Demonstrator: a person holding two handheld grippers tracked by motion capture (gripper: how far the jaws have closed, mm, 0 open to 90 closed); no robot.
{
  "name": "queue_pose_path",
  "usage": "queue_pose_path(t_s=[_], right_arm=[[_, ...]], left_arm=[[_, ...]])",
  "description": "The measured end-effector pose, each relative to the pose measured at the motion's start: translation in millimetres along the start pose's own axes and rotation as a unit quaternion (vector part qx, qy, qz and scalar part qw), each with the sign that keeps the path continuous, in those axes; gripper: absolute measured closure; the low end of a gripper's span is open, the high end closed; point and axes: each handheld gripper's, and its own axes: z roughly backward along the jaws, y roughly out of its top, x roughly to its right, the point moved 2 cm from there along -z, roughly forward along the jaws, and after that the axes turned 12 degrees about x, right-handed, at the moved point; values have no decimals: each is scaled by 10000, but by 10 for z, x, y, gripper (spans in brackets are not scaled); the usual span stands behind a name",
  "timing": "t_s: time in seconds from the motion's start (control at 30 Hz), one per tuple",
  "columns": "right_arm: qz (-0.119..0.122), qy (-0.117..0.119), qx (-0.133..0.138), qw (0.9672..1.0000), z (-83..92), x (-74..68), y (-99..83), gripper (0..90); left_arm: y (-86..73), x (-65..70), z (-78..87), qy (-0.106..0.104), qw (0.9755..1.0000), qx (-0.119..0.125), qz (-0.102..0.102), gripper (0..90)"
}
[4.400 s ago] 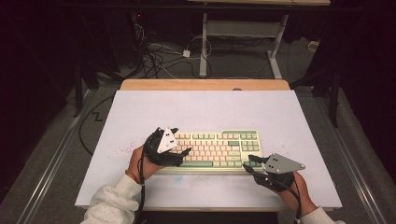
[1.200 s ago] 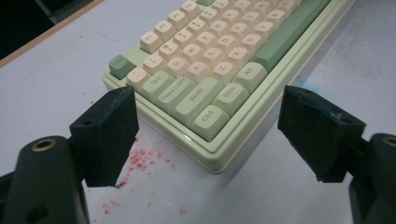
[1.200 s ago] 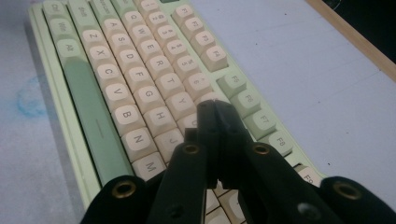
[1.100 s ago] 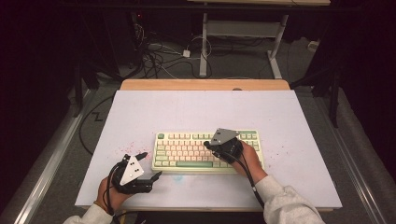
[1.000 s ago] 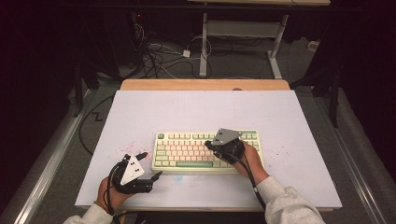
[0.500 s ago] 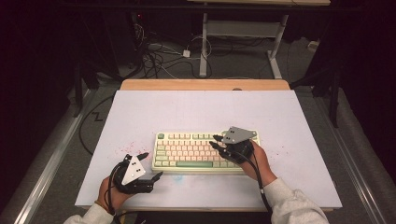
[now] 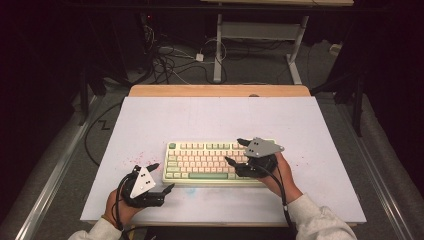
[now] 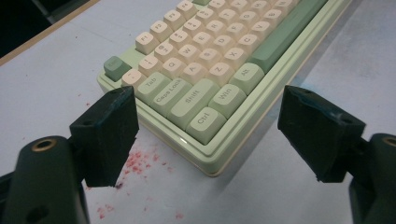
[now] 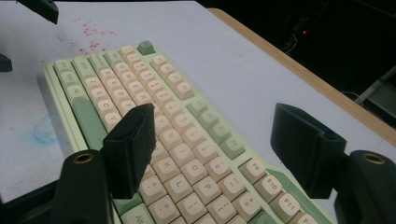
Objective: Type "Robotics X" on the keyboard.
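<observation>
A cream and green keyboard (image 7: 205,161) lies flat on the white table top (image 7: 215,117), a little toward the front. My right gripper (image 7: 233,151) hovers over the keyboard's right part, pointing left. Its jaws have just been opening and stand open above the keys (image 9: 187,154) with nothing between them. My left gripper (image 7: 162,176) rests off the keyboard's front left corner, open. In the left gripper view that corner with the Ctrl key (image 8: 205,122) sits between the left gripper's (image 8: 212,135) two jaws, apart from both pads.
Red specks (image 7: 141,159) and a faint blue smudge (image 7: 191,190) mark the table top near the left hand. A wooden strip (image 7: 220,90) runs along the far edge. Cables (image 7: 165,60) and a desk frame (image 7: 260,35) lie on the dark floor beyond.
My right gripper has moved right along the keyboard toward its right end, and its jaws have gone from shut to wide open. The left gripper has stayed put.
</observation>
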Motion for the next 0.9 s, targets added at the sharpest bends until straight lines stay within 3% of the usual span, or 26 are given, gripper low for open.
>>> queue_pose_path(t_s=[0.4,0.73,0.9], right_arm=[[118,-191,180,9996,198,-27,13,213],[170,-288,250,9991,395,-41,-26,211],[180,-429,325,9984,504,-28,-80,211]], left_arm=[[47,-41,58,-66,9999,54,133,195],[95,-68,94,-64,9996,55,282,211],[100,-80,86,-46,9997,32,247,212]])
